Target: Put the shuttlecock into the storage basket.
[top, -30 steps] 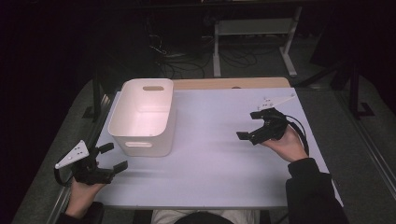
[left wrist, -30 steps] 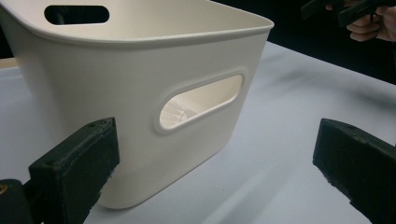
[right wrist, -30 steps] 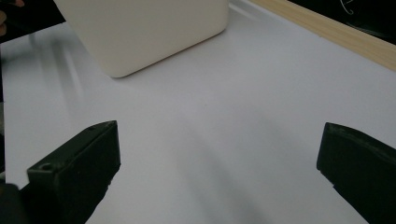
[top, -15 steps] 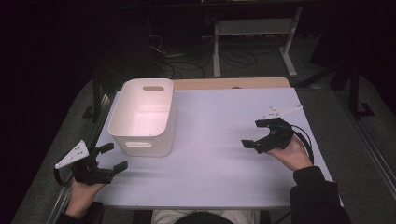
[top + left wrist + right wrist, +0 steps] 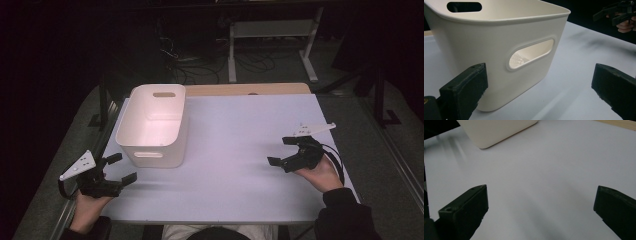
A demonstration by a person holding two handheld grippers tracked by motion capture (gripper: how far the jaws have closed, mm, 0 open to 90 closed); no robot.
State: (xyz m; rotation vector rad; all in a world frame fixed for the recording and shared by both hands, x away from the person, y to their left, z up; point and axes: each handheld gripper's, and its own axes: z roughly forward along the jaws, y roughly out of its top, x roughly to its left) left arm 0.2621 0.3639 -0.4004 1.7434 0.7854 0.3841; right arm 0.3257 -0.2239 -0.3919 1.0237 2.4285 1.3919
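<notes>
Tongs, left [image 5: 121, 167] and right [image 5: 283, 150], gape beside smooth rounded bin [image 5: 152, 125].

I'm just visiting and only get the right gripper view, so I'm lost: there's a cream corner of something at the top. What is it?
Observer: It's a white bin standing on the left part of the table.
Operator: Anything inside it?
Observer: From the high view it looks empty, just bare floor.
Operator: Where's the other tool?
Observer: The left gripper sits near the table's front left corner, jaws spread wide, just short of the bin's near wall and not touching it.
Operator: How would one lift that bin?
Observer: The left gripper view shows an oval handle slot cut in that near wall.
</notes>
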